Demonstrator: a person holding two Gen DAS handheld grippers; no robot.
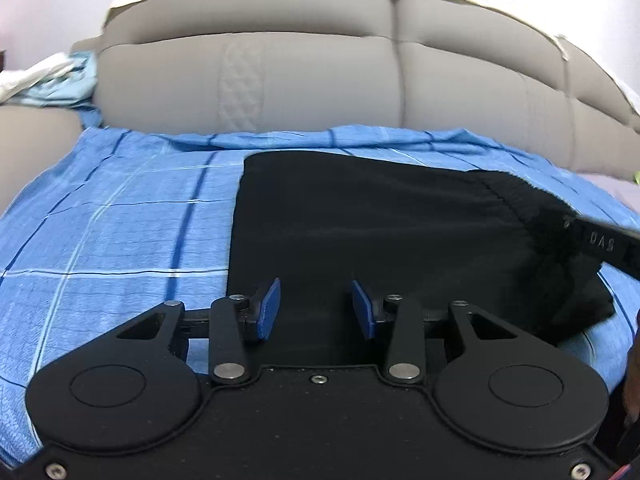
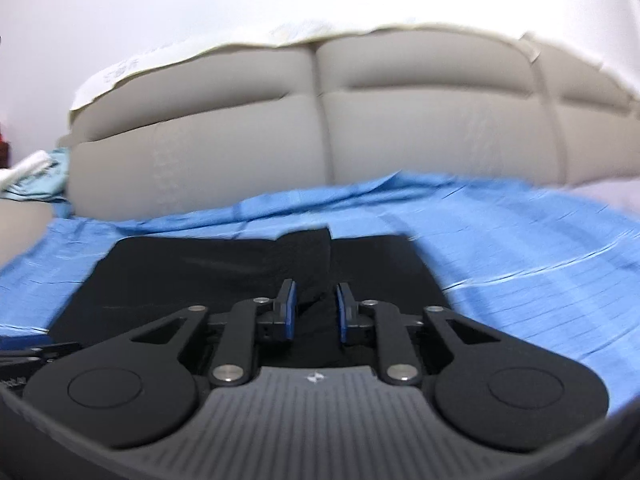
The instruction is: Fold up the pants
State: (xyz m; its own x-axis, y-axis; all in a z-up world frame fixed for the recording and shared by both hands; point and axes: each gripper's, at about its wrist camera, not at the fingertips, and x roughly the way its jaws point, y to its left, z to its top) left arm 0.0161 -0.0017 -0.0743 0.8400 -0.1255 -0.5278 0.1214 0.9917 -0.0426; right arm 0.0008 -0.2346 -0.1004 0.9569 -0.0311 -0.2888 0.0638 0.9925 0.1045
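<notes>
Black pants [image 1: 380, 220] lie folded flat on a blue checked sheet [image 1: 120, 220], with the elastic waistband at the right. At their near edge my left gripper [image 1: 316, 306] has black cloth filling the gap between its blue pads [image 1: 269, 308], which stand partly apart. In the right wrist view a raised ridge of the pants [image 2: 316, 260] runs between the pads of my right gripper [image 2: 316, 308], which is shut on it. The left wrist view shows a right gripper's finger [image 1: 600, 240] at the bunched, lifted waistband.
A padded beige headboard [image 1: 320, 80] rises just behind the pants, with a white wall above it. Light blue and white bedding [image 1: 48, 76] is piled at the far left. The blue sheet [image 2: 520, 260] stretches to both sides of the pants.
</notes>
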